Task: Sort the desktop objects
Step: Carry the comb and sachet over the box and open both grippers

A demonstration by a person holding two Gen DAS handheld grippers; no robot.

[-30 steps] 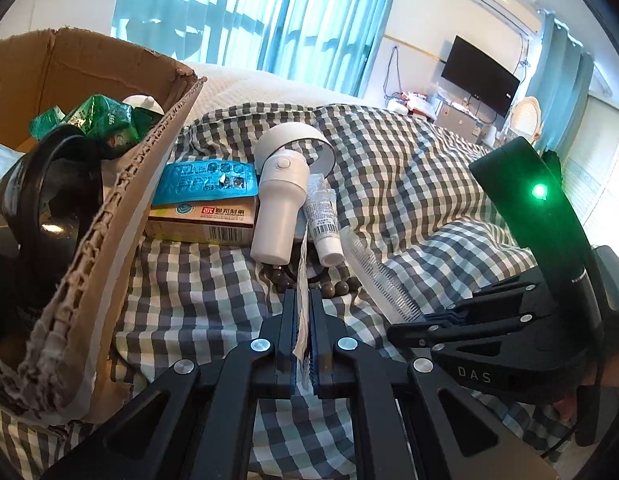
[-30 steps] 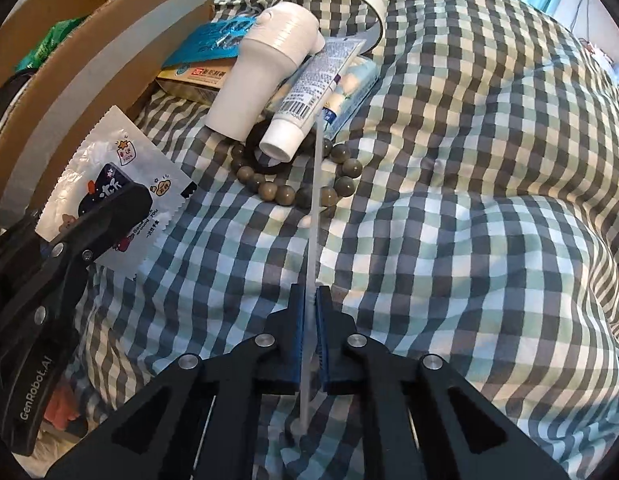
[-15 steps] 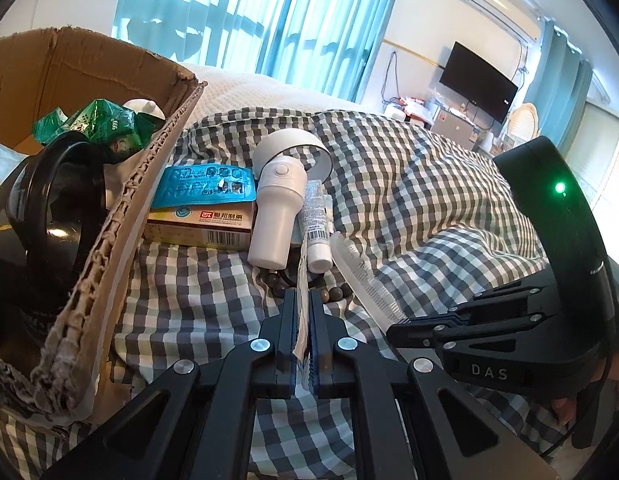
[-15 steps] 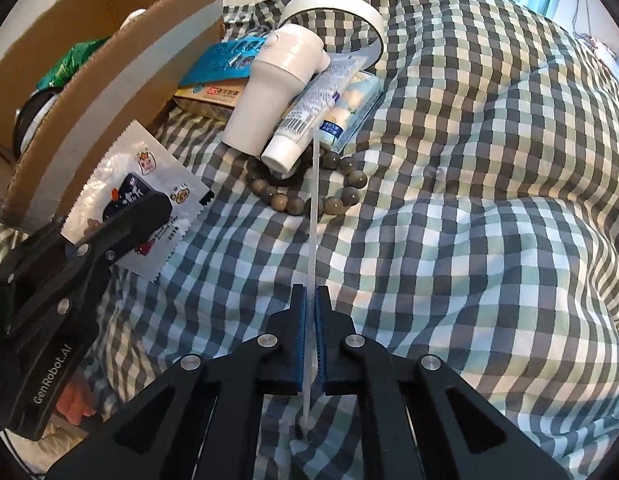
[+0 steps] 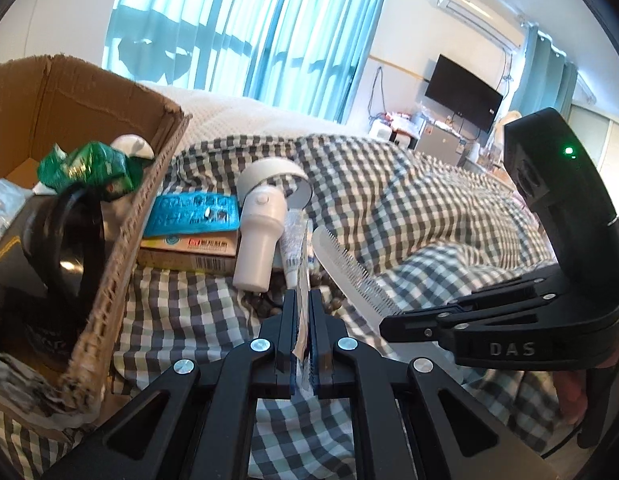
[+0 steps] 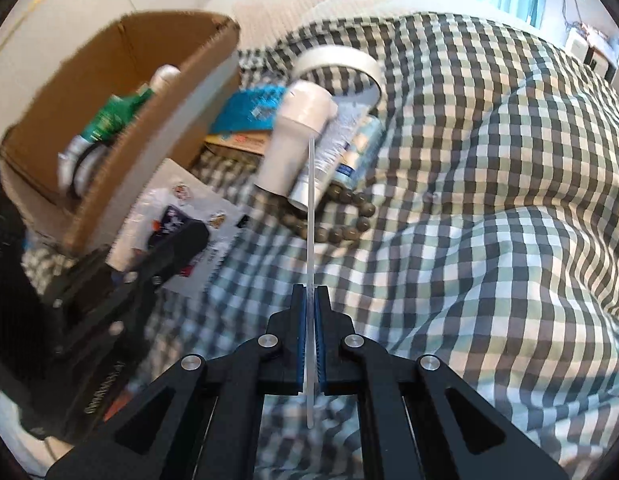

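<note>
Checked cloth [image 5: 409,200] covers the bed, with blue curtains [image 5: 249,28] and a TV [image 5: 463,92] on the wall behind. From the left wrist view, the left gripper [image 5: 304,304] is closed on a flat packet [image 5: 303,280], seen from its edge. A cardboard box [image 5: 121,216] stands at the left, with a green pack [image 5: 89,170] inside. Beside the box lie a blue blister pack [image 5: 191,216], a white bottle [image 5: 259,236] and a tube [image 5: 291,248]. The right gripper [image 5: 385,326] comes from the right and holds a comb [image 5: 351,272].

From the right wrist view, the right gripper [image 6: 310,296] is closed on the comb [image 6: 310,208], seen from its edge. Beads [image 6: 345,216] lie beyond it, touching the tube [image 6: 329,156]. The left gripper [image 6: 185,240] holds the packet [image 6: 177,220] near the box [image 6: 121,128].
</note>
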